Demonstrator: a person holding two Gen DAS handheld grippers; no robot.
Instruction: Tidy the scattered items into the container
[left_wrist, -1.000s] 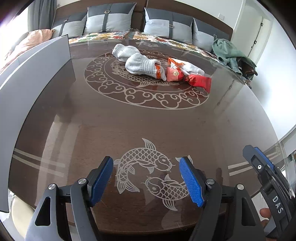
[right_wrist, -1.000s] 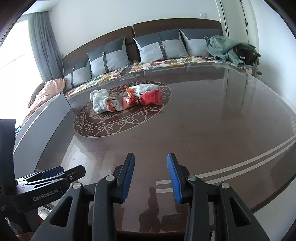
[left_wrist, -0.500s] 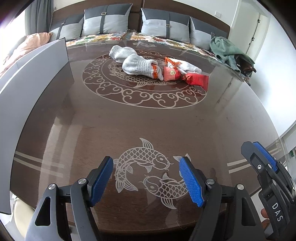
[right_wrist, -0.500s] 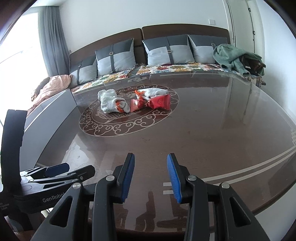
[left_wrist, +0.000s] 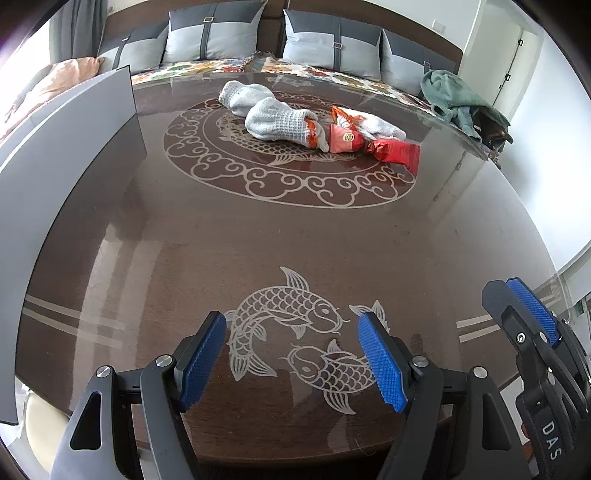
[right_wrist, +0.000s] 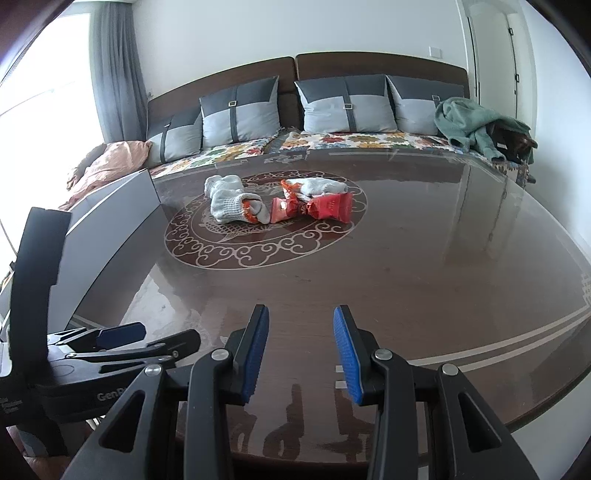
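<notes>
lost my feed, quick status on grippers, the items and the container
Left gripper and right gripper open, empty, near table edge. Socks and red packets piled mid-table, untouched. Grey container at left. Path clear.

my table (left_wrist: 295, 229) was a dark brown glossy top, inlaid with a scrolled ring and two pale fish. inside that ring lay a cluster: white knitted socks (left_wrist: 280, 120) (right_wrist: 231, 201) touching red snack packets (left_wrist: 395, 149) (right_wrist: 330, 207). a grey container (left_wrist: 74, 133) (right_wrist: 110, 221) stood on the table's left side.
</notes>
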